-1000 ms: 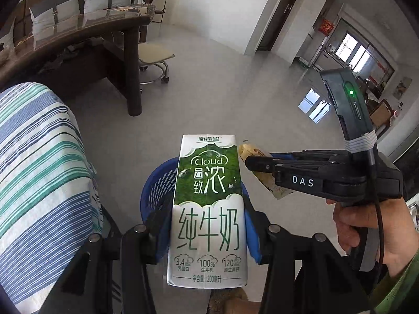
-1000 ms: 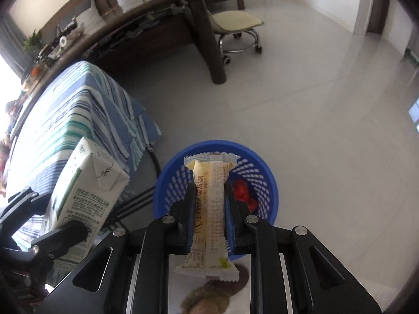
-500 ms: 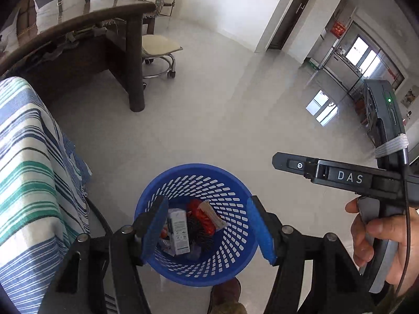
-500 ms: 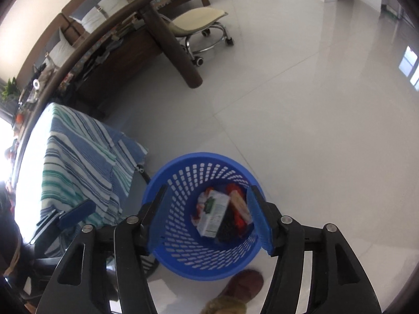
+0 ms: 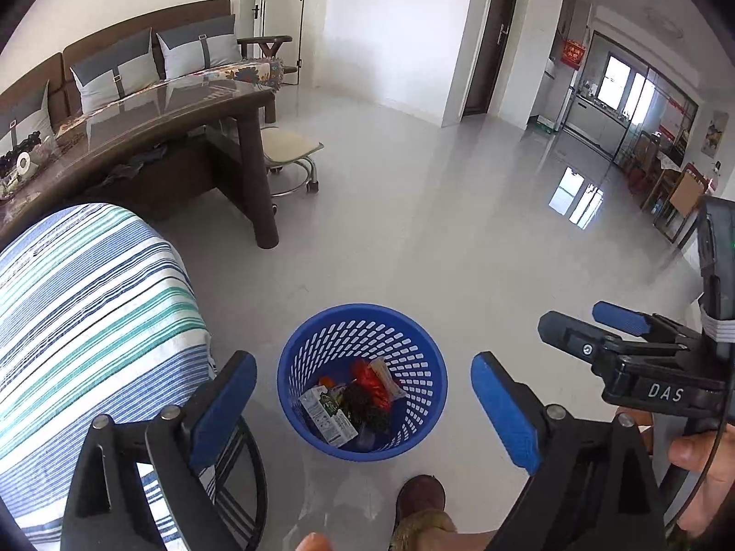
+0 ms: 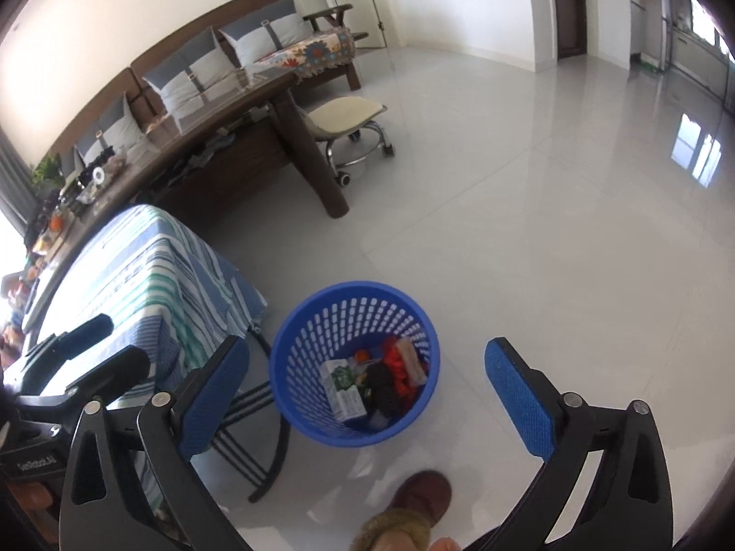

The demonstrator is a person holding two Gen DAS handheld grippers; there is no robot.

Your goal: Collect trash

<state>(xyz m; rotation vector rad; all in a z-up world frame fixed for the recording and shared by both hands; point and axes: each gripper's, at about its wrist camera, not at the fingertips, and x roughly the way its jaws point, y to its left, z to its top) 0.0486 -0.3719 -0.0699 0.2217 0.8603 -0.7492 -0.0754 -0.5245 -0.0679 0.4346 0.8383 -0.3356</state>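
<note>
A second ago the left hand-held gripper (image 5: 363,408) clamped a milk carton (image 5: 327,414) and the right hand-held gripper (image 6: 367,395) a snack wrapper (image 6: 410,360). Now both jaws have just been opening and stand wide apart with nothing between them. Carton and wrapper lie inside the blue basket (image 5: 427,395) on the floor (image 5: 413,229), among red and dark trash, just beside the striped worktop (image 5: 92,303).

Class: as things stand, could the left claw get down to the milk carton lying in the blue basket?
Probably yes: the left claw is open and empty above the blue basket, whose top is uncovered, and the milk carton lies exposed.
</note>
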